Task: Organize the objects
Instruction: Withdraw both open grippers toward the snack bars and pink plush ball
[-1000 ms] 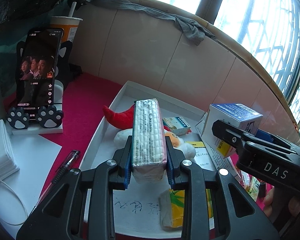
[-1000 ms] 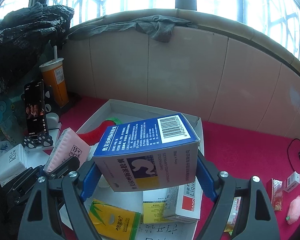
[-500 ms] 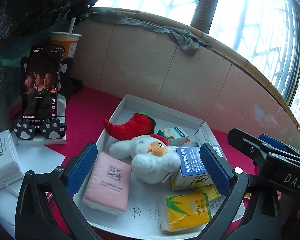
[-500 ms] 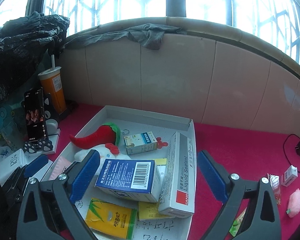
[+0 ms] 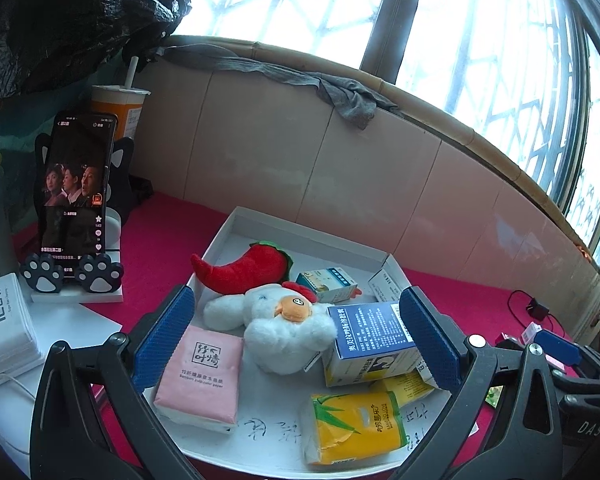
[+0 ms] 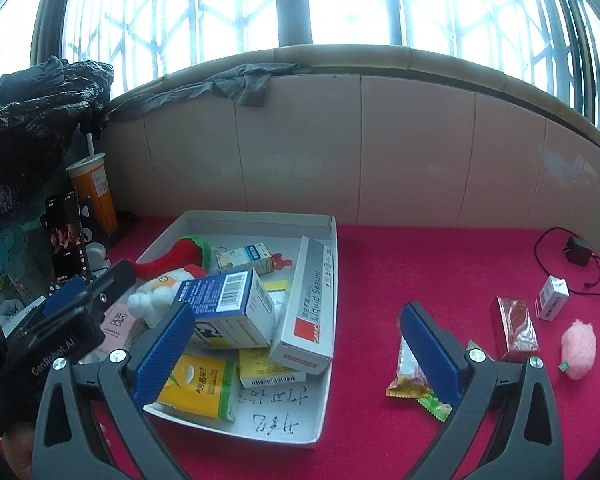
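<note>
Your left gripper (image 5: 296, 344) has its jaws wide apart, empty, over the white tray (image 5: 236, 224). Your right gripper (image 6: 296, 344) jaws are opening, nothing between them, straddling the tray's right rim. Near edge of the tray is cut off behind the jaws. Inside: pink tissue pack (image 5: 200, 372) flat at left, yellow tissue pack (image 5: 352, 428), blue box (image 6: 228, 304) lying on a half-hidden yellow box (image 6: 268, 368), plush chicken (image 5: 284, 328), red chili plush (image 5: 244, 268) farthest. Snack wrapper (image 6: 408, 372) is partly hidden by your right jaw. Open red table (image 6: 440, 256) lies right of the tray.
</note>
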The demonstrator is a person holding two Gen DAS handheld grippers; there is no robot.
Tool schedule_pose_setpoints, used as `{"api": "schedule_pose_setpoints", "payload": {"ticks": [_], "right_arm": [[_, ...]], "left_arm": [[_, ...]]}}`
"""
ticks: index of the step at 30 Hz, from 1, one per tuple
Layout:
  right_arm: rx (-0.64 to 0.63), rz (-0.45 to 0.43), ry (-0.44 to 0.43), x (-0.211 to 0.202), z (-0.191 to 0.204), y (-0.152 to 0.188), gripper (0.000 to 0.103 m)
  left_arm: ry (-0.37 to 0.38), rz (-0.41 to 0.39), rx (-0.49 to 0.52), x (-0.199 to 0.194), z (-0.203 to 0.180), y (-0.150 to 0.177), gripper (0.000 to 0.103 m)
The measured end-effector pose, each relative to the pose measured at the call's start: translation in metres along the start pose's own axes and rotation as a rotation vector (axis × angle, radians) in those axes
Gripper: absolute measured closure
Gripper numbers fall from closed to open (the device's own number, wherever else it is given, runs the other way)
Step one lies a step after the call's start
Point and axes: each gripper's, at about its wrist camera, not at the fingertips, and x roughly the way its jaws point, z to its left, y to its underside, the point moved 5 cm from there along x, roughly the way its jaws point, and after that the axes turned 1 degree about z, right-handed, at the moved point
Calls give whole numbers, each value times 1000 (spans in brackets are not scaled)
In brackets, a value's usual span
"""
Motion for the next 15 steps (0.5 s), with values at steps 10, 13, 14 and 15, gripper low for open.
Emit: {"api": "schedule_pose_setpoints", "payload": {"ticks": [10,13,14,15], "right_arm": [[-5,-6,37,-17,-20,15,0],[8,-21,52,-26,-30,15,0],[15,-27,55,-30,-34,15,0],[22,-33,60,-34,-39,15,0]], "left_arm": [[-29,-15,-2,-3,2,0,0],[-31,-8,-11,-2,5,2,0],[-24,-6,-10,-1,4,2,0],[-18,-6,-7,-1,3,2,0]]}}
